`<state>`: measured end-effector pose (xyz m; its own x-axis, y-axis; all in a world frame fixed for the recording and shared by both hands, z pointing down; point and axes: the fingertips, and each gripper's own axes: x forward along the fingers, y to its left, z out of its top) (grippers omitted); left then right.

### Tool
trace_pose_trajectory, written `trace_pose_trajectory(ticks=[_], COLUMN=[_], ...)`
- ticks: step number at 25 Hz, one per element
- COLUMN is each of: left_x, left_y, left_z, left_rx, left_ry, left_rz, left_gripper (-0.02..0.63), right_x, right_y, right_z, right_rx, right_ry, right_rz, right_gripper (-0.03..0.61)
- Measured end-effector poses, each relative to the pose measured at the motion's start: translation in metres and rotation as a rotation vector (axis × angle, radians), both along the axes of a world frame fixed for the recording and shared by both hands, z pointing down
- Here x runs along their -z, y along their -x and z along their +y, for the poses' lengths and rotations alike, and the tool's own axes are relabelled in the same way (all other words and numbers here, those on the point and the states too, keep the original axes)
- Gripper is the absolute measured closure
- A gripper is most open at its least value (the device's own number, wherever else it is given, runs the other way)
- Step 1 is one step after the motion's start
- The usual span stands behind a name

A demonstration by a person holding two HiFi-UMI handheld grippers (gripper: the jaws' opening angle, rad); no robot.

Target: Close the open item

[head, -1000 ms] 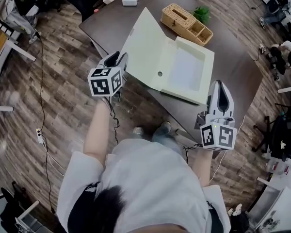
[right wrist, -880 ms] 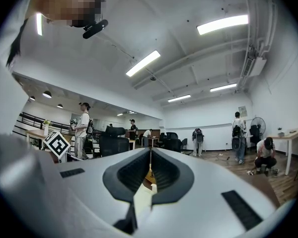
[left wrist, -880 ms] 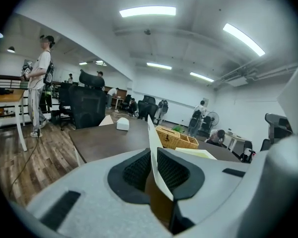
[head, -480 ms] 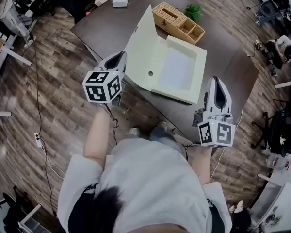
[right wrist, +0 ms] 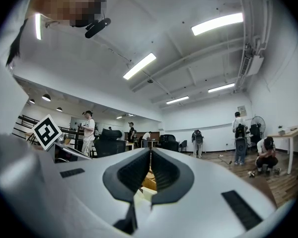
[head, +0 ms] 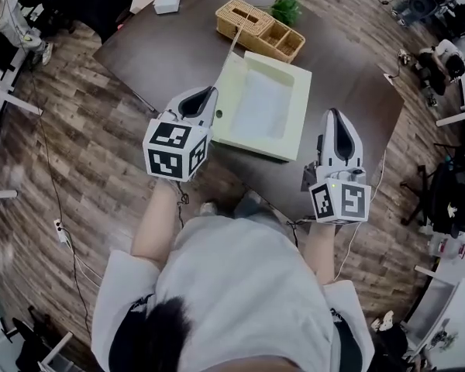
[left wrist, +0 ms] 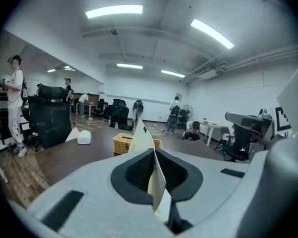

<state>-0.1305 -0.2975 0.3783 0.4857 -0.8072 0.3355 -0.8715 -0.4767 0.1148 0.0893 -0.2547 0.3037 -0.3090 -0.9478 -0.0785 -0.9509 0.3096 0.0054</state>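
Two grippers are in my hands, one on each side of a pale green file box [head: 262, 108] that lies open on the near part of the dark tabletop [head: 170, 53]. My left gripper [head: 213, 91] has its jaws pinched tight on the box's lid [head: 231, 56], with the thin sheet caught between the ribbed pads. From the left gripper view the lid rises out of the jaws as a narrow pale blade, standing almost on edge along the left side of the box. The shallow tray of the box faces up, its inside uncovered.

My right gripper [head: 331, 113] hangs just beside the right side of the box, over the tabletop's near right part. Its jaws are pressed together with nothing between them, and it does not touch the box.

Beyond the box, on the far side, a wicker organiser basket [head: 257, 28] sits with a small green plant [head: 285, 8] behind it. A small white box [head: 167, 0] rests at the far left corner.
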Motion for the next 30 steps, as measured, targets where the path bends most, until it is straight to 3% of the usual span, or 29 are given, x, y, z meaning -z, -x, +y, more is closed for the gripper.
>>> trace_pose_trajectory(ticks=[10, 19, 30], left_x=[-0.02, -0.07, -0.14], left_y=[-0.099, -0.182, -0.239], left_z=[0.014, 0.028, 0.039], left_rx=[-0.13, -0.256, -0.351], left_ry=[0.031, 0.139, 0.275], left_rz=[-0.075, -0.08, -0.186], left_gripper=[0.6, 0.6, 0.598], right_x=[-0.003, -0.023, -0.044], right_y=[-0.049, -0.091, -0.109], right_z=[-0.01, -0.021, -0.037], right_rx=[0.001, -0.013, -0.001], right_ry=[-0.003, 0.038, 0.088], right_rz=[-0.028, -0.046, -0.059], right_gripper=[0.566, 0.565, 0.565])
